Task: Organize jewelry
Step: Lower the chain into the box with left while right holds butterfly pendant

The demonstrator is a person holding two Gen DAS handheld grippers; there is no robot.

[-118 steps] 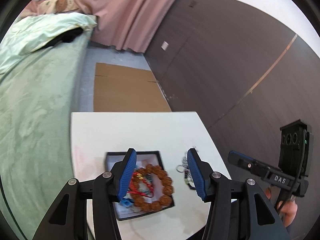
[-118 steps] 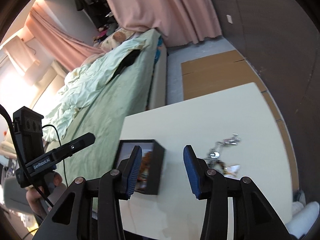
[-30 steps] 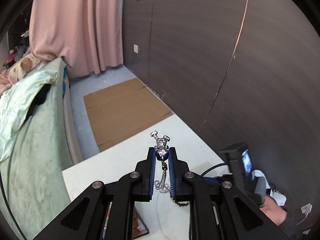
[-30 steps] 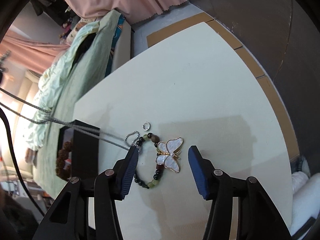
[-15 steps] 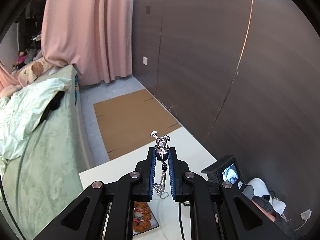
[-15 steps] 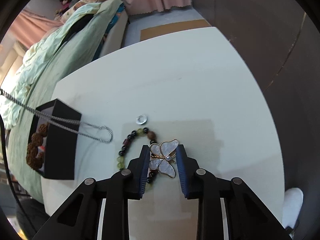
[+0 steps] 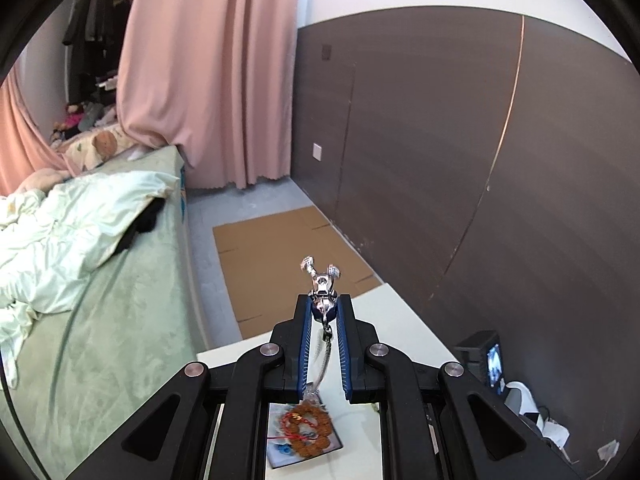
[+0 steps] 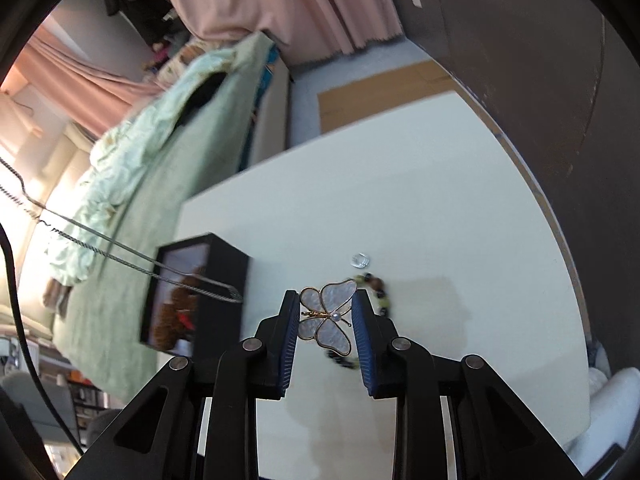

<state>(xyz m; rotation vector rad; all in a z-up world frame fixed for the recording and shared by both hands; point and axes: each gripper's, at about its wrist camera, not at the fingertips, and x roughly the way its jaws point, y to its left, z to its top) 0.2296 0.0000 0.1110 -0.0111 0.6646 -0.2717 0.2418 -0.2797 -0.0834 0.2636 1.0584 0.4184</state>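
1 butterfly brooch [image 8: 326, 316] in right tool [image 8: 326, 300], 1 chain [image 7: 323, 350] in left tool [image 7: 324, 306]

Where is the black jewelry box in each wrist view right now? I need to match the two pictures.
Left wrist view: the black jewelry box sits at the bottom centre, seen between the arms of the left hand-held gripper, with a brown bead bracelet inside.
Right wrist view: the box is left of centre on the white table, left of the right hand-held gripper.
Shared landmark: the flat cardboard sheet on the floor.
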